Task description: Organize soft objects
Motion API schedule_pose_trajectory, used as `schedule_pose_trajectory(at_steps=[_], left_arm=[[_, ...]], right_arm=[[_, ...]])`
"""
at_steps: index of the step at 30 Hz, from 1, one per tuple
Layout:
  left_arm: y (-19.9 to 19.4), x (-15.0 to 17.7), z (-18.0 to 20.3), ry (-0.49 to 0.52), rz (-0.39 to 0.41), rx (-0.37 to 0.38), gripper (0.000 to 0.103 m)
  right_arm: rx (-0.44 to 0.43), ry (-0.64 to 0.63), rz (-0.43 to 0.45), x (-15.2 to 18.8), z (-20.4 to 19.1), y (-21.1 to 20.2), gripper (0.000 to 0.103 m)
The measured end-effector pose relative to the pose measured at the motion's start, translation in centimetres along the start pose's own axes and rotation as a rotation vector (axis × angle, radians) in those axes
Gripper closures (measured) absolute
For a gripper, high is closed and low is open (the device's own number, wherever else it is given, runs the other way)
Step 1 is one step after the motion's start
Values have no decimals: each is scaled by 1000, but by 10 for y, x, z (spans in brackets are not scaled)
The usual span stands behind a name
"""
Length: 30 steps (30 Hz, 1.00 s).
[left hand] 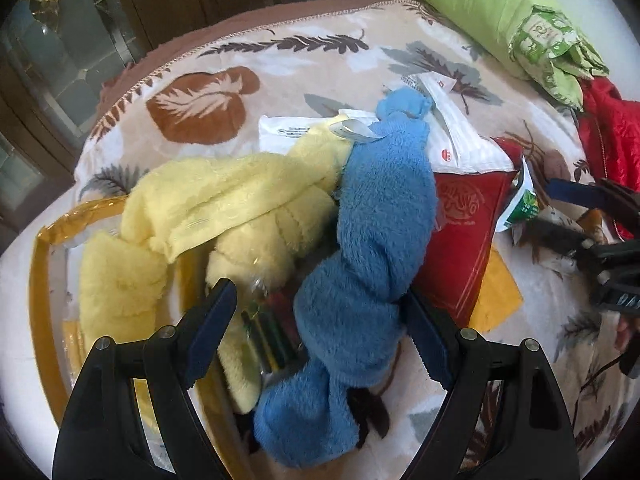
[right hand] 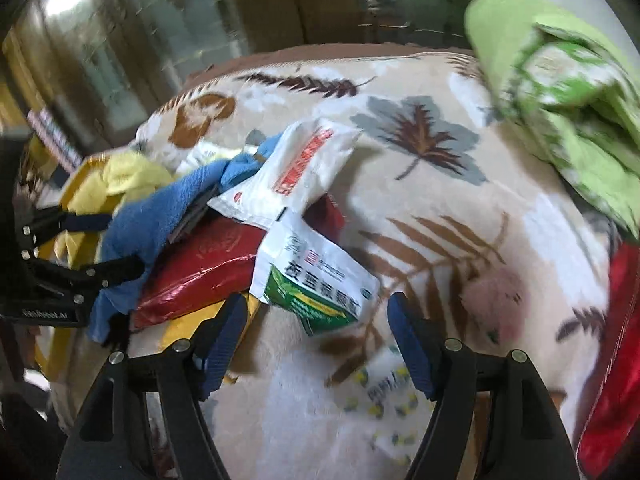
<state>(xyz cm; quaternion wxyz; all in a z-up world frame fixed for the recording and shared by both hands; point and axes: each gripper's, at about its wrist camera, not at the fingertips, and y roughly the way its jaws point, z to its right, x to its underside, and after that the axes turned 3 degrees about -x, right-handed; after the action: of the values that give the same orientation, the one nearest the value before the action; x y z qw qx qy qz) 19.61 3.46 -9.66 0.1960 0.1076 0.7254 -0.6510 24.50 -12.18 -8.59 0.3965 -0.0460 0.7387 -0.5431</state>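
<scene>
The twisted blue fluffy towel (left hand: 372, 216) lies on the bed covered by a beige blanket with leaf print (left hand: 280, 60), between the two spread fingers (left hand: 212, 320) of the left gripper (left hand: 320, 332), which are released and do not press it. Just beside it, on its left, the pale yellow fluffy towel (left hand: 208, 208) rests partly over a clear bag with golden-yellow trim (left hand: 44, 280). The blue towel touches a flat red foil packet (left hand: 468, 232) and white plastic pouches (left hand: 460, 140). The right gripper (right hand: 316, 336) is also released, holding nothing, above the blanket, near a white and green printed sachet (right hand: 316, 280). A rolled green pillow (left hand: 492, 8) and a red shiny garment (left hand: 608, 128) lie at the far edge.
</scene>
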Motion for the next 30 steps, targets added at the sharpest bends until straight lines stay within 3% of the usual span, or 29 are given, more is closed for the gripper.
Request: schedule_pose_trajectory(at_steps=[6,9,12,14,18,20,21,30], left_arm=[[10,-6,4,21,-35,0,17],[13,-9,4,28,-44,1,17],[16,-10,8,50,-59,-4,16],[17,-11,12,70,-70,-15,16],[18,-12,11,84,-91,8,16],[17,-11,7,64,-97,59,31],[16,-10,6,57,-98,79,50],[-4,6,1,12,-64,176,63]], right_arm=[[24,-62,-63,-9,2,29,30],[-5,-74,-77,-12,6,34,31],[-19,-91,-106,-13,6,40,42],[-32,-103,-124,-14,3,44,59],[-7,-124,-122,-10,-5,44,69],[1,-111,-103,-8,-7,41,70],[0,-101,-89,-7,-7,38,70],[-68,22,16,10,-8,1,70]])
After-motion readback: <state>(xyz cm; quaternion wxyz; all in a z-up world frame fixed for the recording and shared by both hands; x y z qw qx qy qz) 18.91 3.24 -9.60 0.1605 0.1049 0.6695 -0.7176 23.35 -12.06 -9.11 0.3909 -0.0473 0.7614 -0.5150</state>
